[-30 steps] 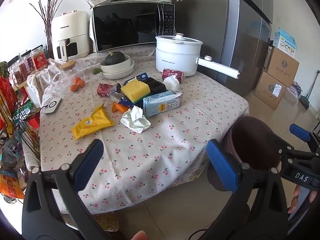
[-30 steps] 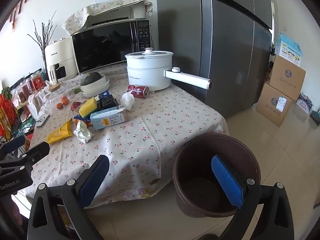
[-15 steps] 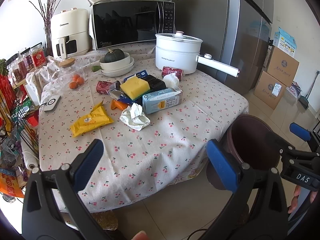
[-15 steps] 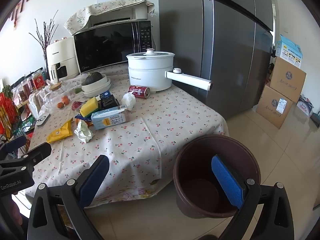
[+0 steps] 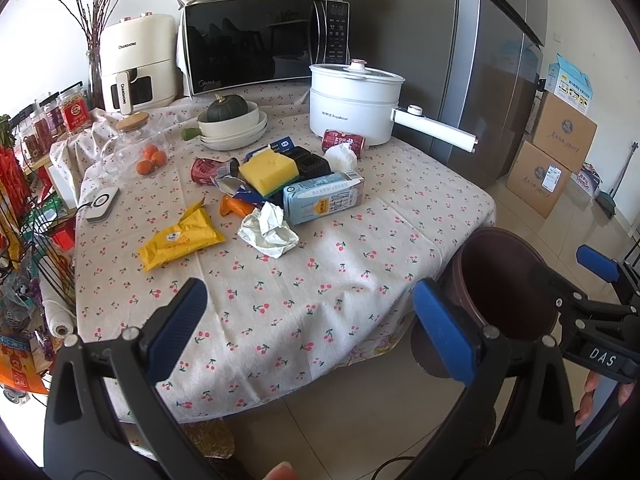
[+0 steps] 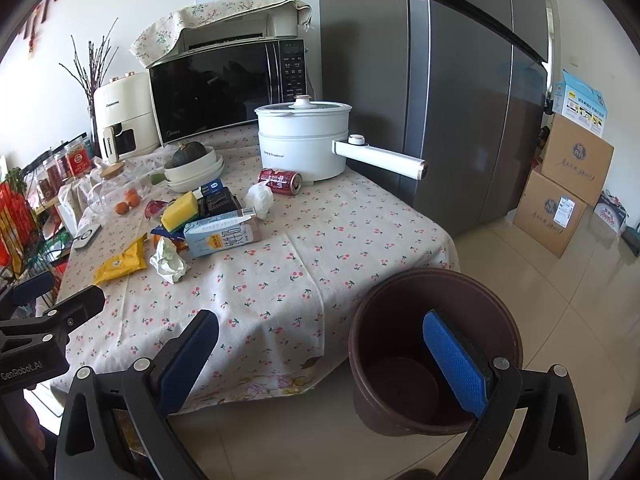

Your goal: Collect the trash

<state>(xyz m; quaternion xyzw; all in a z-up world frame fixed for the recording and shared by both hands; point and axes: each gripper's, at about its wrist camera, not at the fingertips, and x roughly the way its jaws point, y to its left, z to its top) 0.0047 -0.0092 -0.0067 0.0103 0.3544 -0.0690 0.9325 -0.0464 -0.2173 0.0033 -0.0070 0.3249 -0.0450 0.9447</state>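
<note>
Left hand-held gripper gapes, empty, facing crumpled paper.

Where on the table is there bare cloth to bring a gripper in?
Bare cloth runs along the near edge, in front of the crumpled paper and yellow packet, and on the right between the milk carton and the table's fridge-side edge. Crowded: the middle pile around the sponge.

A microwave, white electric pot and what looks like a squash in bowls.

Cherry-print table under scattered trash
</note>
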